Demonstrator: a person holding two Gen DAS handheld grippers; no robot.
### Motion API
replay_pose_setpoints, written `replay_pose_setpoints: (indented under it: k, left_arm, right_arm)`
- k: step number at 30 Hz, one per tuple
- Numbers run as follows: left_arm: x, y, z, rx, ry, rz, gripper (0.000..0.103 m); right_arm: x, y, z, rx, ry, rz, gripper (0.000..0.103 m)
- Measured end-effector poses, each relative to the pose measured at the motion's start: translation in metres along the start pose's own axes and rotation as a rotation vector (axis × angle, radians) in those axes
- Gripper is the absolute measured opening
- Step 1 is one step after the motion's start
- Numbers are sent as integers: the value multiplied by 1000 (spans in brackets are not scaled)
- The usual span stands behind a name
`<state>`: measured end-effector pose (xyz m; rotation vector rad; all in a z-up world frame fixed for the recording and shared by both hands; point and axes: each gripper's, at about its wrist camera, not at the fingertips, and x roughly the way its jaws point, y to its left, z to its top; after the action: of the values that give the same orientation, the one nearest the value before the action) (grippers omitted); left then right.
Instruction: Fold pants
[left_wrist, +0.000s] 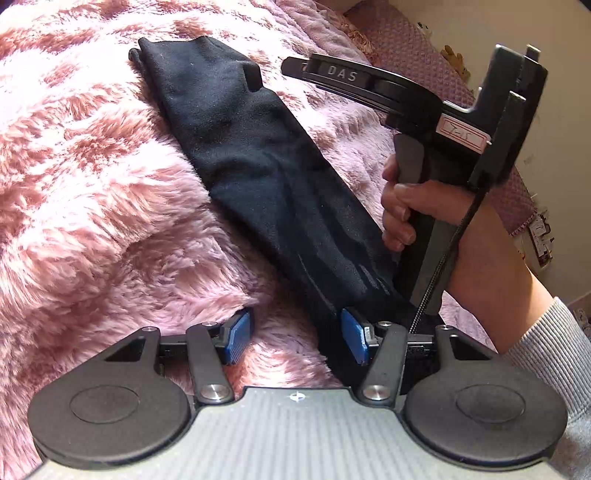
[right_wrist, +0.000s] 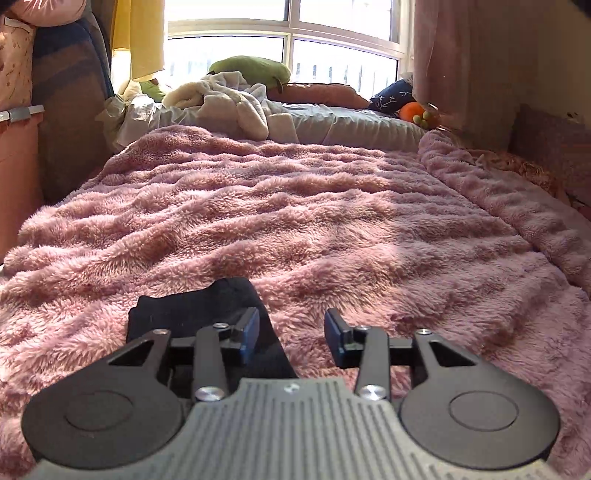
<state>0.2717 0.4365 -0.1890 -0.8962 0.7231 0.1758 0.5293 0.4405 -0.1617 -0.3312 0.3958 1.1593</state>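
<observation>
The black pants (left_wrist: 255, 166) lie folded lengthwise as a long strip on the pink fluffy blanket (left_wrist: 92, 184), running from upper left to lower right in the left wrist view. My left gripper (left_wrist: 299, 336) is open, its right blue pad (left_wrist: 354, 338) over the strip's near end. My right gripper shows in the left wrist view as a black tool (left_wrist: 436, 122) held by a hand beside the strip's right edge. In the right wrist view my right gripper (right_wrist: 291, 336) is open and empty, with one end of the pants (right_wrist: 207, 314) under its left finger.
The blanket (right_wrist: 295, 206) covers a bed that stretches toward a window. White bedding (right_wrist: 229, 99), a green plush (right_wrist: 251, 68), pillows and an orange toy (right_wrist: 412, 110) lie at the far end. A wall runs along the right.
</observation>
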Motion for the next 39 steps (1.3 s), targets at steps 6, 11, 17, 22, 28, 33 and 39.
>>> replay_pose_setpoints:
  k: [6,11,17,22,28,33,39]
  left_arm:
    - [2,-9,-7,6,37,-26,64]
    - [-10,-40,-27,148,15,6,58]
    - [-17,-76,-78,226,4,-170,60]
    - [17,-118,-119,328,151,-330,61]
    - [43,-136,-154,476,226,-351,63]
    - [49,-134,-156,462,246,-343,65]
    - [48,-135,-162,506,231,-333,65]
  right_arm:
    - [-109,-55,-19,65,-16,-45,48]
    - [-225,-110,-67,113,26,-157,48]
    - [-332,-160,-143,172,124,-232,54]
    - [-374,-178,-204,204,252,-187,54]
    - [-385,-196,-245,305,298,-74,36]
    - [-393,-233,-257,531,217,24,36]
    - [-386,-255,-267,706,220,81,28]
